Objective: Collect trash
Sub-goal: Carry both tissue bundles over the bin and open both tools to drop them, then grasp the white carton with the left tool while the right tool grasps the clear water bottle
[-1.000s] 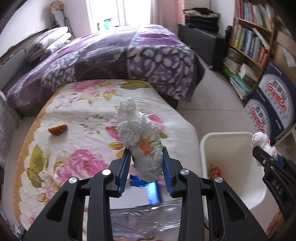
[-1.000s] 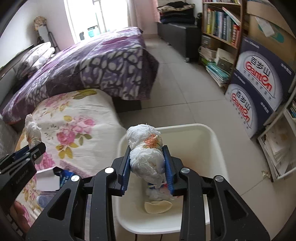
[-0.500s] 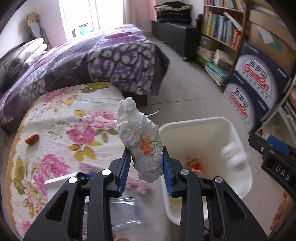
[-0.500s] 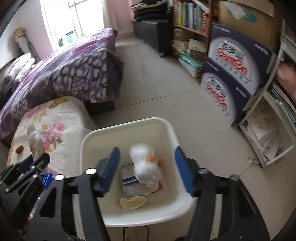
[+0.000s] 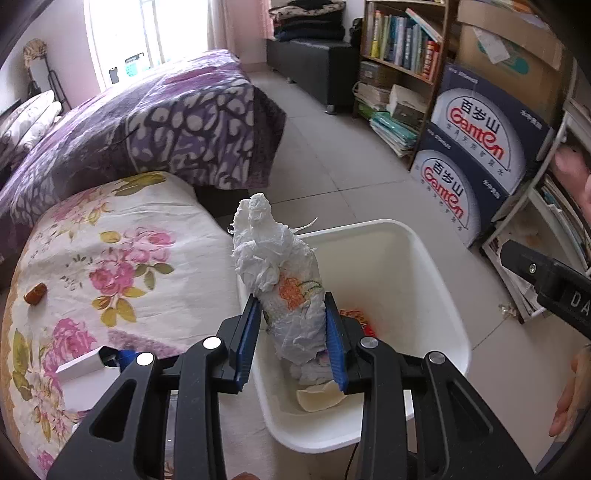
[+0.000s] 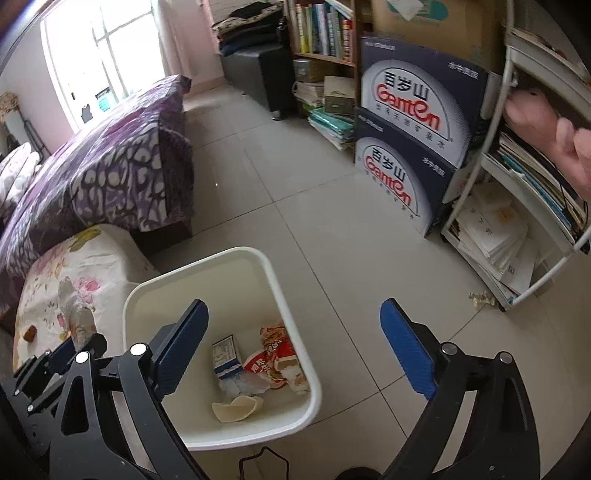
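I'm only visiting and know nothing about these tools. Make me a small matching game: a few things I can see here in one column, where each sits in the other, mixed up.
Things:
1. tissue wad
2. snack wrapper
3. brown scrap
4. Ganten boxes

Places:
a. on the floral blanket
b. stacked on the floor by the bookshelf
c. inside the white bin
d. pinched in the left gripper

Pairs: 1-d, 2-c, 3-a, 4-b
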Available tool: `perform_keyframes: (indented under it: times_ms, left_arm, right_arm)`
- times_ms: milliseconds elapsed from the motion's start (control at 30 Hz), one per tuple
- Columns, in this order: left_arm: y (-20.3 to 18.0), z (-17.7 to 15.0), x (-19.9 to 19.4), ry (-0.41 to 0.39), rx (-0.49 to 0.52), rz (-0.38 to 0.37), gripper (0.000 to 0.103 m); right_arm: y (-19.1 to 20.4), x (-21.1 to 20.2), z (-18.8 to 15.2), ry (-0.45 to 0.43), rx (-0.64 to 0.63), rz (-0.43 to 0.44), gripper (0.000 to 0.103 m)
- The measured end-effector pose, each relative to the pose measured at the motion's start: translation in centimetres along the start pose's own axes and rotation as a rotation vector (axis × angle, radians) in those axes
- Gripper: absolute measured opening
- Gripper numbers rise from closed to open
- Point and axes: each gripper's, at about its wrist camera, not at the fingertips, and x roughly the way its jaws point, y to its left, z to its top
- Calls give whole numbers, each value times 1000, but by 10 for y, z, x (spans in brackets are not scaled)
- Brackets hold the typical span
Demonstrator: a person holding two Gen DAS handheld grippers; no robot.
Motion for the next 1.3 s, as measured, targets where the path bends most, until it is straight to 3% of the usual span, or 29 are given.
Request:
perform_keyframes:
  times_ms: [167,233,267,533,767,1000,1300]
  left_arm:
    - [-12,1,4,18,24,-57,39]
    - [-15,0,5,25,28,-72,63]
    - [-15,-1,5,23,28,-76,65]
    - [-8,-3,2,41,72,-61,71]
    - [13,-10,2,105,224,51,78]
    - [67,-19,-3,206,325,141,78]
    - [150,-41,-8,327,286,166,78]
  right_arm:
    - [-12,0,0,8,28,-6,94]
    - [-14,1,-1,17,27,-6,94]
    - [-14,1,-2,19,25,-7,95]
    - [-7,2,-4,23,13,-6,96]
    - [8,6,-6,48,-6,23,96]
    - [37,10,-15,91,-71,77,96]
    - [77,11,-29,139,-143,151,96]
